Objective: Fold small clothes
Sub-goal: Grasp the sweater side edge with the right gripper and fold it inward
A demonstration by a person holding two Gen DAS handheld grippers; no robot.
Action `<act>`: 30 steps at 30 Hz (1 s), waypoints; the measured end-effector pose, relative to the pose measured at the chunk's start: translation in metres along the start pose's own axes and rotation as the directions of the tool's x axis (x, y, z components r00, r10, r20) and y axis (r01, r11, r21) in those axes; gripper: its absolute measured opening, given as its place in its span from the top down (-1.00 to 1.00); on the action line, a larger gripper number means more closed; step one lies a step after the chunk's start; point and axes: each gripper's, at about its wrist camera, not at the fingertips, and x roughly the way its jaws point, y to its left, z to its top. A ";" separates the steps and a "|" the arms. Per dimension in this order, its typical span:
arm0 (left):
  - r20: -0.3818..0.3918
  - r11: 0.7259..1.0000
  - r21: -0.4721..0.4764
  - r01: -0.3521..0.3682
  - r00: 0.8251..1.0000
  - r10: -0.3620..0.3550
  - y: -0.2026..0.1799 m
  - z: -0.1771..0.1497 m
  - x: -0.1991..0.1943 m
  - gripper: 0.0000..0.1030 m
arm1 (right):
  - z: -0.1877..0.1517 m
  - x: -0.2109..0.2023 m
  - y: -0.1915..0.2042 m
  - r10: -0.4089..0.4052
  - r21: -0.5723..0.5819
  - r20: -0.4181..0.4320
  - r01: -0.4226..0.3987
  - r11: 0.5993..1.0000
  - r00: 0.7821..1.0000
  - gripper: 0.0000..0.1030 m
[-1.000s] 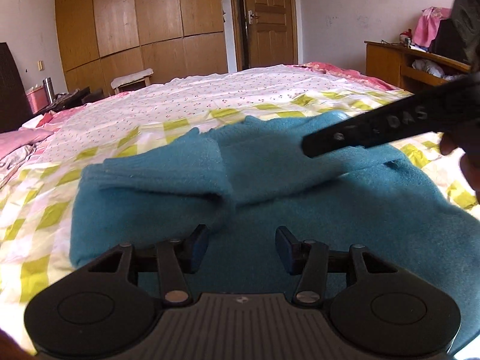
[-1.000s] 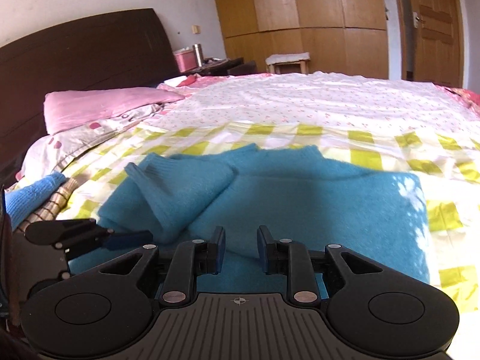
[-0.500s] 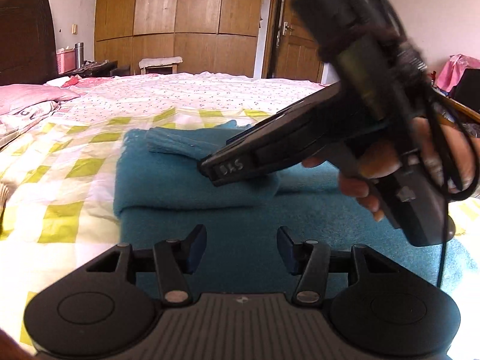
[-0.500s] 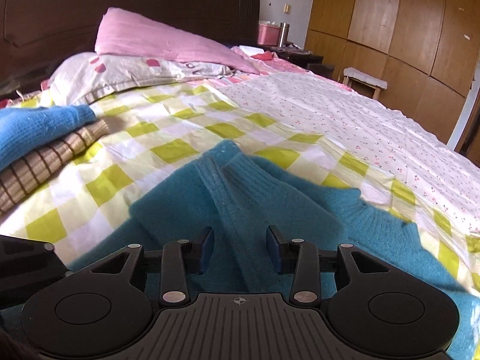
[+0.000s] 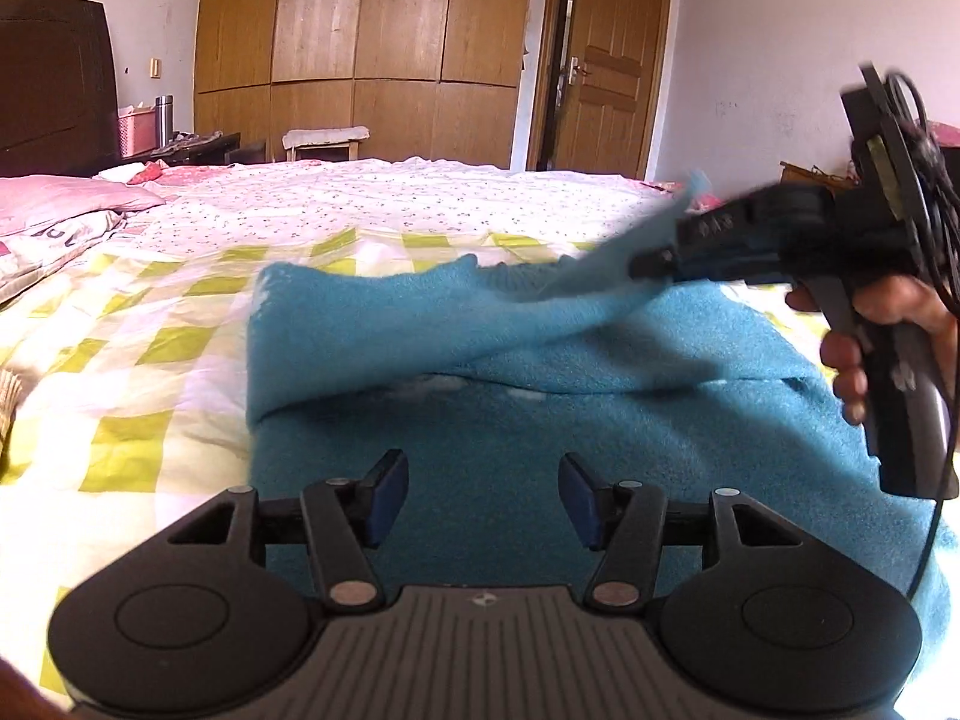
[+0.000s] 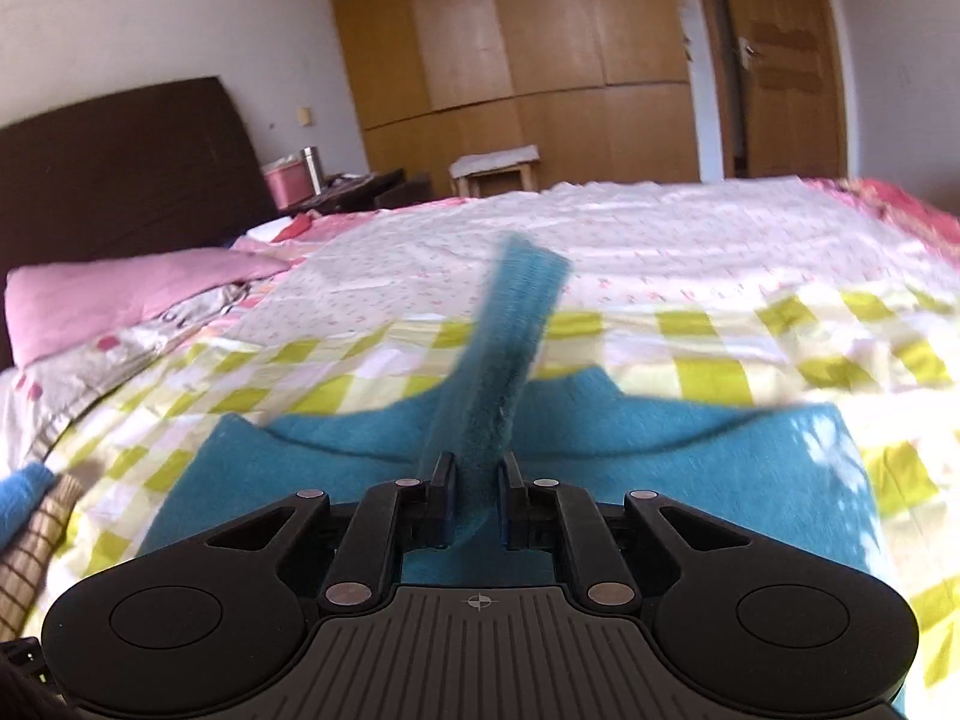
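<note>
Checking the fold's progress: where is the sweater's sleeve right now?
The sleeve is pinched in the closing right gripper, lifted above the teal sweater on the checked bedsheet, centre of the right wrist view.

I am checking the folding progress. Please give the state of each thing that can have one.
teal sweater: lying on the bed, sleeve lifted
sleeve: pinched, raised
right gripper: closing on the sleeve
left gripper: opening, nothing between the jaws
door: ajar

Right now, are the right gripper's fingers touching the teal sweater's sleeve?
Touching. In the right wrist view, the right gripper is closing its fingers on the teal sleeve, which rises lifted from between them.
</note>
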 end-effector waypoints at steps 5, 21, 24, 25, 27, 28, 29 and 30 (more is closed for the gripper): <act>-0.019 1.000 0.013 0.002 1.000 -0.001 -0.005 -0.005 0.003 -0.19 | -0.027 0.004 -0.026 0.026 0.134 -0.059 -0.018 0.991 0.998 0.51; -0.027 1.000 -0.015 -0.011 1.000 0.011 0.001 -0.002 0.006 -0.21 | -0.029 -0.024 -0.053 -0.190 0.200 -0.029 0.192 0.961 0.981 0.53; -0.025 1.000 -0.011 -0.014 1.000 0.014 0.000 -0.002 0.006 -0.21 | -0.027 -0.027 -0.058 -0.186 0.199 -0.032 0.189 0.962 0.982 0.73; -0.025 1.000 -0.011 -0.015 1.000 0.014 0.000 -0.002 0.006 -0.21 | -0.026 -0.027 -0.060 -0.179 0.204 -0.040 0.183 0.962 0.983 0.76; -0.023 1.000 -0.013 -0.015 1.000 0.015 0.000 -0.001 0.006 -0.21 | -0.025 -0.023 -0.062 -0.134 0.213 -0.072 0.147 0.966 0.988 0.74; -0.023 1.000 -0.014 -0.015 1.000 0.015 0.000 -0.001 0.006 -0.21 | -0.025 -0.022 -0.062 -0.115 0.222 -0.080 0.130 0.966 0.990 0.62; -0.023 1.000 -0.015 -0.016 1.000 0.016 0.000 -0.001 0.005 -0.21 | -0.025 -0.021 -0.061 -0.114 0.225 -0.079 0.129 0.966 0.990 0.62; -0.022 1.000 -0.016 -0.017 1.000 0.017 0.000 -0.001 0.006 -0.21 | -0.025 -0.019 -0.059 -0.112 0.221 -0.080 0.127 0.967 0.991 0.62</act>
